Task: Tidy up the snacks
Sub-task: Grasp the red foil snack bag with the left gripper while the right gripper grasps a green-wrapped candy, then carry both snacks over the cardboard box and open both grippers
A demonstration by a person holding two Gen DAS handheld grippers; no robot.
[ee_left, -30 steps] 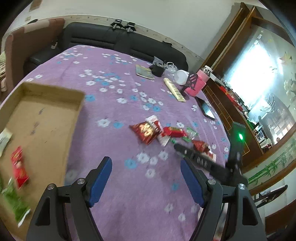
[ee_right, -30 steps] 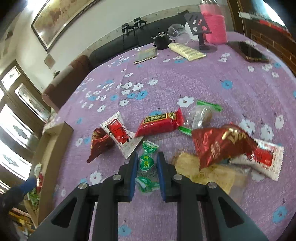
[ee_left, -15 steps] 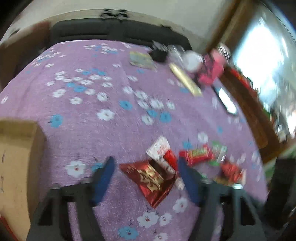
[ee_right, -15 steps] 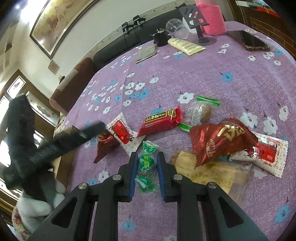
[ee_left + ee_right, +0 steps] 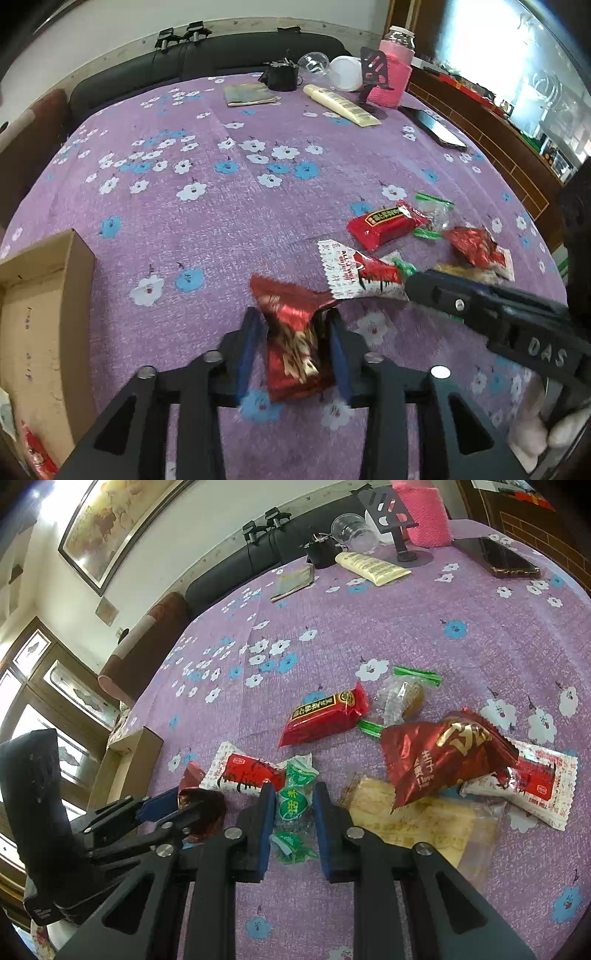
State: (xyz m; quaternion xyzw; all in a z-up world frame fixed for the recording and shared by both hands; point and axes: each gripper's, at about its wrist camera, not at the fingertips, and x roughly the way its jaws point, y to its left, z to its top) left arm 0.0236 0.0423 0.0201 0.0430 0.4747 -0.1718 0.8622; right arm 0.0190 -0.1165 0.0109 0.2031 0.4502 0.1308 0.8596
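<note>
Snacks lie in a loose heap on the purple flowered bench (image 5: 221, 206), and I hold one with each tool.

In the left wrist view, my left gripper (image 5: 293, 350) sits at the lower middle of the frame, its jaws clenched on a dark red foil packet (image 5: 291, 343). The packet bulges between the blue pads and its upper end sticks out crumpled. The cardboard box (image 5: 44, 295) is at the left edge, with some packets already in its bottom corner. To do this step well I think I should keep the squeeze steady, lift before I swing left, and release only when the packet is over the box floor; slippery foil could slide out.

In the right wrist view, my right gripper (image 5: 293, 827) at the lower middle has its jaws around a small green candy wrapper (image 5: 293, 805), the pads touching its sides. I judge it grasped, though whether it is off the cloth I cannot tell. Right of it are a red bar (image 5: 325, 716) and a big red bag (image 5: 443, 753).

Only the left view shows inside the box; only the right view shows the green candy clearly.
</note>
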